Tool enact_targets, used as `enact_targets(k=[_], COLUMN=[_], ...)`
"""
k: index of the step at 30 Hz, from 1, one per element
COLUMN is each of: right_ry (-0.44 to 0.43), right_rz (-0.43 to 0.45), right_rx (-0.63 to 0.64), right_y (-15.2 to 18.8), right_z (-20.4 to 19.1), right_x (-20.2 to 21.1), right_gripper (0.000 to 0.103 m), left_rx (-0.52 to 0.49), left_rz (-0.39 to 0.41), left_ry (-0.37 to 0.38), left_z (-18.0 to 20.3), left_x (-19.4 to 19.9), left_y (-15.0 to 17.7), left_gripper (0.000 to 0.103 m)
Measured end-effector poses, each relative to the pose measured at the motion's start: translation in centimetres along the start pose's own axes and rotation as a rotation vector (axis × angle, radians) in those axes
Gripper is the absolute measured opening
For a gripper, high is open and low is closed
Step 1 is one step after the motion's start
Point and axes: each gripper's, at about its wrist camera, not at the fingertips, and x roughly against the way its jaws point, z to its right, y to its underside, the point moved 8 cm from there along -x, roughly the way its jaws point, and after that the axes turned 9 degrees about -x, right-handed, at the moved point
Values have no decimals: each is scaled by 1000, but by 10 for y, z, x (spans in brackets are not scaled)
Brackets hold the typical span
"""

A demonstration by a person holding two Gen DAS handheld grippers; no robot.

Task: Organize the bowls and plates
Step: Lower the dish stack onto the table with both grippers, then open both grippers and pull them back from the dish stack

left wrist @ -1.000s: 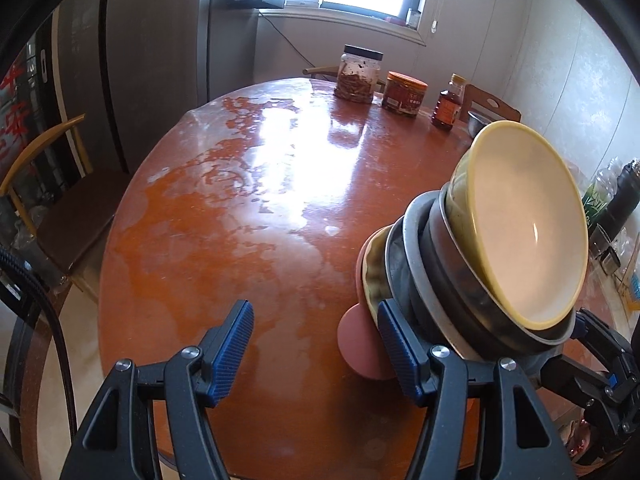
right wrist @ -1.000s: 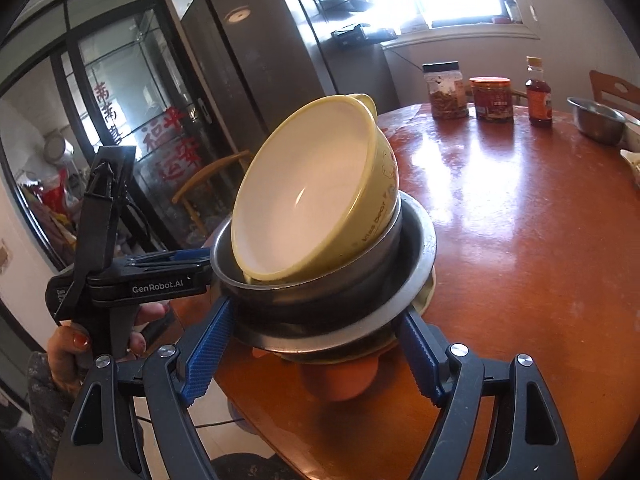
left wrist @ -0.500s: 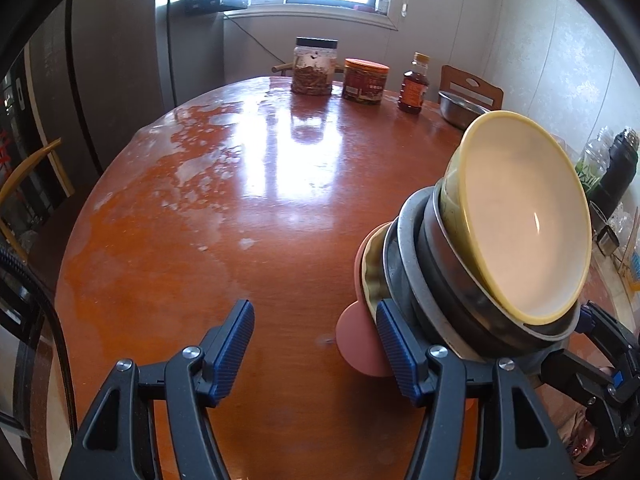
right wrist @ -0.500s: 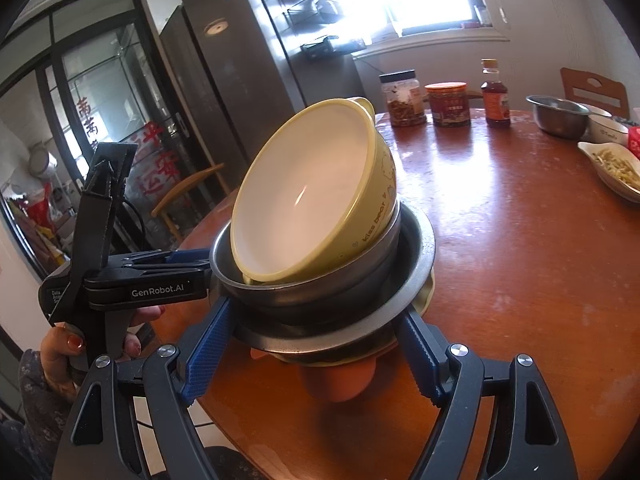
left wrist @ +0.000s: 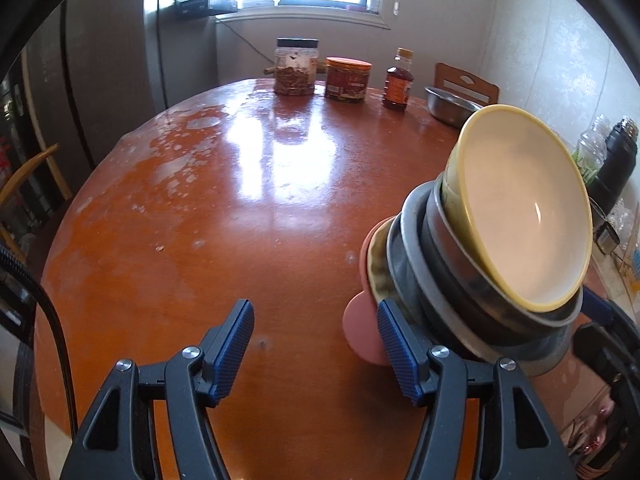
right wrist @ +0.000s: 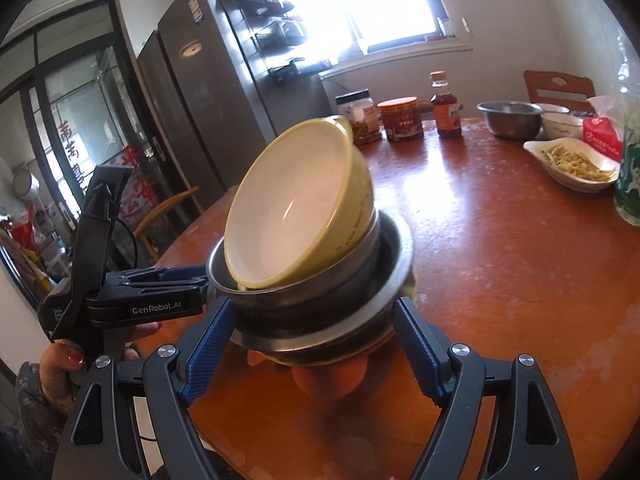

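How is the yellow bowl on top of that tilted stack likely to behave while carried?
The yellow bowl sits loose and tilted inside the steel bowl, so it may slide out. It looks glazed, hence probably slippery and breakable. The right hand-held gripper clamps only the lower dishes.

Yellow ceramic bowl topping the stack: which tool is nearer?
Right. The right tool straddles the steel-bowl stack under the yellow ceramic bowl, pads on its rim. The left tool sits beside the stack, one finger against its side.

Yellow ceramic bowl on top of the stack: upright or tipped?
Tipped. The yellow ceramic bowl leans sideways in the steel bowl, its empty white inside facing the camera.
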Motion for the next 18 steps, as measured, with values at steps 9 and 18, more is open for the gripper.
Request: enact_targets(k=[9,18], right_ry=[114,191], right_rz=[70,77], right_rx=[84,78], right_y=[16,35], right_z=[-11,-5], right_x=[29,43], right_gripper=[84,86], left_rx=[28,7], left_rz=[50,62], left_ry=[-54,-64], left_z=[10,33], left_x=[43,61], left_y=[34,59], left_gripper=[69,73])
